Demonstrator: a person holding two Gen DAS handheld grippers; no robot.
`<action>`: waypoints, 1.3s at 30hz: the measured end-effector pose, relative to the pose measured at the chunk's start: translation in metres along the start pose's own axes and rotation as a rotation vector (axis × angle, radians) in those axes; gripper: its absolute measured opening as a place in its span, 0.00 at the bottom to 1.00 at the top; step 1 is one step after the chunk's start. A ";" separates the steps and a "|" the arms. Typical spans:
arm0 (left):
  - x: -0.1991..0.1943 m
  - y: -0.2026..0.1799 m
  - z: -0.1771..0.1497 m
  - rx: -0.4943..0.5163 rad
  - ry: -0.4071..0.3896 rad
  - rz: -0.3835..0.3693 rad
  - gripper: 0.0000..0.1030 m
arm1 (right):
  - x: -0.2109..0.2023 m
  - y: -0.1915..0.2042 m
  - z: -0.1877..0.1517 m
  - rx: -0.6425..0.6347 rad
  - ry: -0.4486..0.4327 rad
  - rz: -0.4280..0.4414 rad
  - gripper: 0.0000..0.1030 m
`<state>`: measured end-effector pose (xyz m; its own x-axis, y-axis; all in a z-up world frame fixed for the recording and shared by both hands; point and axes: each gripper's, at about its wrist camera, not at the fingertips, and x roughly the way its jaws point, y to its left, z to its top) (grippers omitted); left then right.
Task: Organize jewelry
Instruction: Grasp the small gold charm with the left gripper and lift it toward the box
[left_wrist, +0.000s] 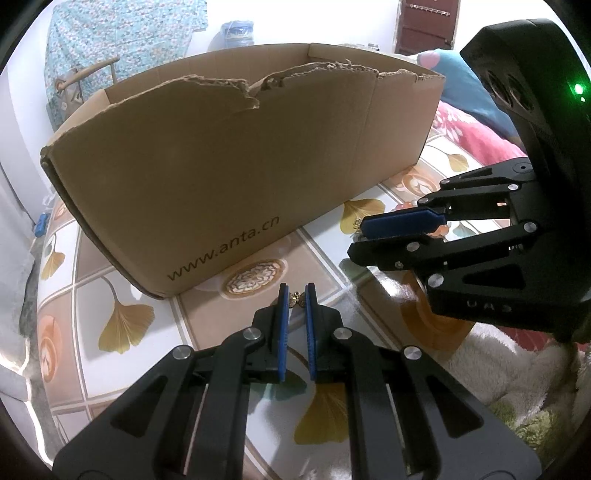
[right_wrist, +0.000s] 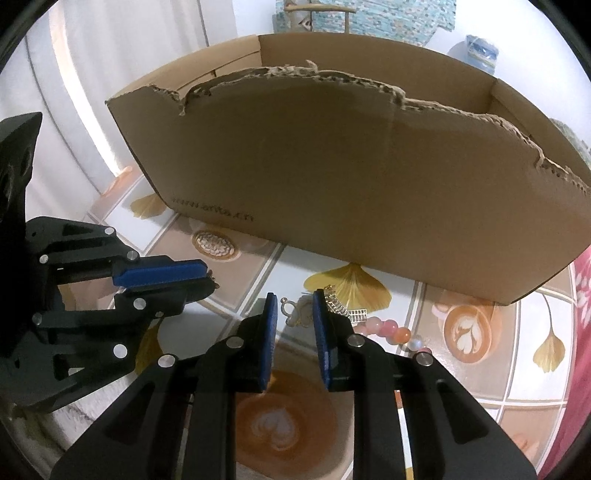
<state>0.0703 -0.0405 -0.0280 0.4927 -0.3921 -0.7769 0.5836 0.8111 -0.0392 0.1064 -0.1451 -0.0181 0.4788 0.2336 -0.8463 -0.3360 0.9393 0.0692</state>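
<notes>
Brown cardboard box (left_wrist: 236, 155) with a torn top edge stands on the patterned tablecloth (left_wrist: 122, 291). Before it, the left gripper (left_wrist: 296, 300) pinches small bronze earrings (left_wrist: 297, 298) at its tips. The right gripper (right_wrist: 294, 306) stands slightly apart around a silvery pendant (right_wrist: 295, 313), beside a pink bead bracelet (right_wrist: 388, 329) and gold chain (right_wrist: 338, 304).
</notes>
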 end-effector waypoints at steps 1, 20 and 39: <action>0.000 0.000 0.000 -0.002 -0.001 -0.001 0.08 | -0.006 -0.009 -0.004 0.005 -0.002 0.002 0.16; -0.001 0.002 0.000 -0.001 0.000 -0.002 0.08 | -0.021 -0.028 -0.008 0.025 -0.028 0.029 0.15; -0.004 0.007 0.005 -0.048 0.020 0.004 0.22 | -0.051 -0.038 -0.016 0.036 -0.092 0.058 0.15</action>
<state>0.0754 -0.0355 -0.0224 0.4816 -0.3804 -0.7895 0.5500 0.8326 -0.0656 0.0815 -0.1964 0.0139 0.5322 0.3088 -0.7883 -0.3373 0.9314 0.1371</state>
